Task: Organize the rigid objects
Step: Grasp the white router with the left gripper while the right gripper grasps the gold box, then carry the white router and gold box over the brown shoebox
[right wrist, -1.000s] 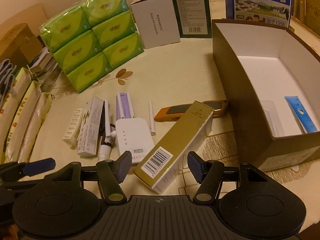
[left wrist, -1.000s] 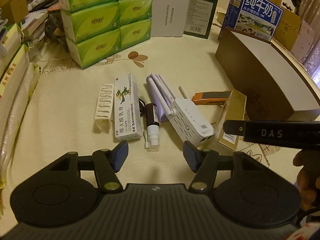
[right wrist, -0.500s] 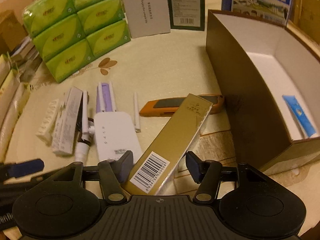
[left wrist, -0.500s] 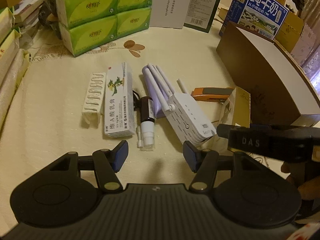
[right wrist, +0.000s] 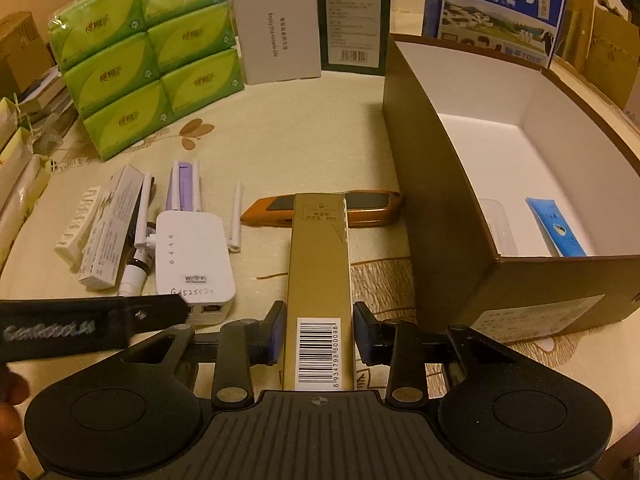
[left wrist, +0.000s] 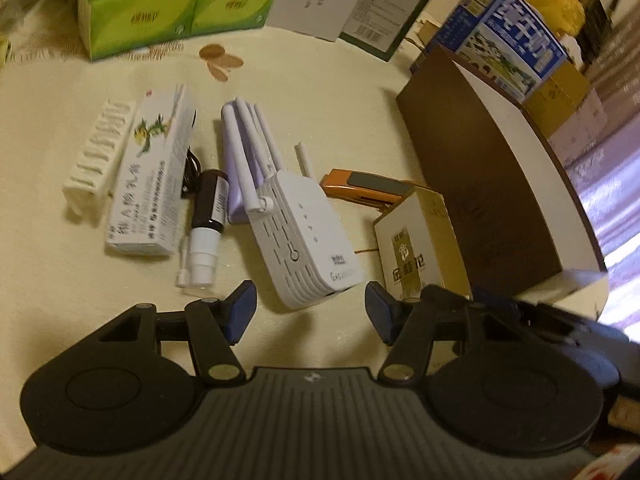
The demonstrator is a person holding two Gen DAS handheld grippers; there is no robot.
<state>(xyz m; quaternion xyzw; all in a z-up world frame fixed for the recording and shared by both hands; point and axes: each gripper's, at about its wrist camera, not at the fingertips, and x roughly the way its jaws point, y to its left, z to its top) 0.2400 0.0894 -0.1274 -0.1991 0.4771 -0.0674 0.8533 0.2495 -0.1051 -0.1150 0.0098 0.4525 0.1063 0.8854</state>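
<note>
My right gripper (right wrist: 318, 336) is shut on the near end of a long gold box (right wrist: 320, 256), with both pads pressed against its sides. The box's far end lies over an orange utility knife (right wrist: 368, 208). An open brown box (right wrist: 432, 184) to the right holds a blue tube (right wrist: 554, 228). My left gripper (left wrist: 310, 312) hovers over the near end of a white WiFi extender (left wrist: 304, 236). Its jaws are closing slightly and the pads touch nothing. A medicine box (left wrist: 154, 176), a spray bottle (left wrist: 208, 224) and a white clip strip (left wrist: 94, 152) lie to the left.
Green tissue packs (right wrist: 148, 56), a white carton (right wrist: 276, 32), a dark green carton (right wrist: 352, 20) and a blue milk carton (right wrist: 496, 8) line the back of the cream tablecloth. Stacked packets run along the left edge. The left gripper's finger (right wrist: 92, 324) shows at the lower left.
The right gripper's jaws have closed on the gold box, which turned from slanted to straight between the fingers. The left gripper sank, rolled and came closer to the WiFi extender.
</note>
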